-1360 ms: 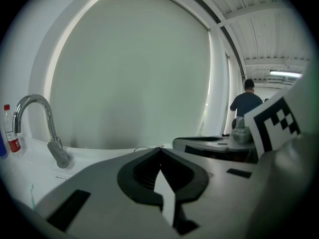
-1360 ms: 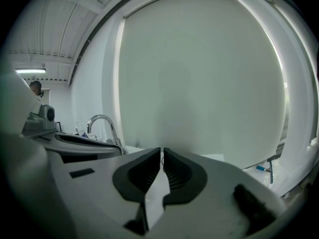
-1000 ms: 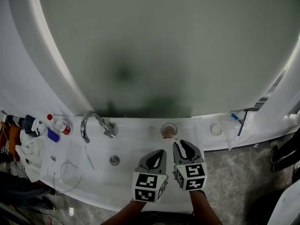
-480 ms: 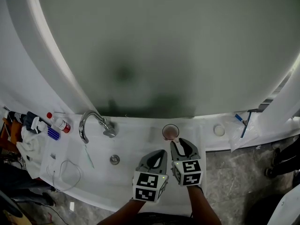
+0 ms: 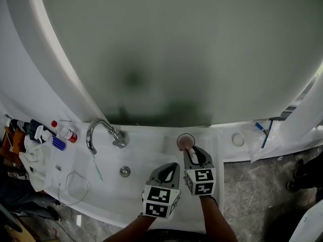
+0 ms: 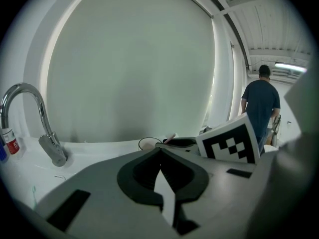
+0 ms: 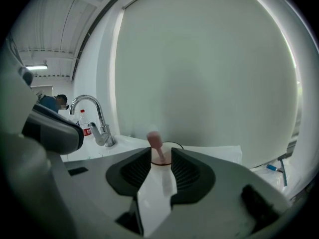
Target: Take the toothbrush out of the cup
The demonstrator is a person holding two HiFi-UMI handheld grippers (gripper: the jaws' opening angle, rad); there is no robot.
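A clear cup [image 5: 185, 141] stands on the white sink counter [image 5: 151, 150], right of the tap. A pink toothbrush [image 5: 190, 146] leans in it; in the right gripper view the toothbrush [image 7: 155, 144] rises from the cup's rim [image 7: 174, 147]. My right gripper [image 5: 192, 154] reaches the cup's near side. Its jaws have just been opening, and they stand wide on either side of the brush without pressing it [image 7: 160, 153]. My left gripper [image 5: 170, 169] hovers over the basin just left of it, its tips together and nothing held [image 6: 160, 150].
A chrome tap [image 5: 97, 133] curves over the basin, with a drain [image 5: 125, 171] in front. Bottles and cloths [image 5: 35, 145] crowd the left end, and a thin stick [image 5: 96, 168] lies nearby. A large round panel [image 5: 176, 49] rises behind. A person [image 6: 260, 106] stands far off.
My right gripper has moved forward and down to the cup, so its tips now flank the pink toothbrush. The left gripper has stayed where it was.
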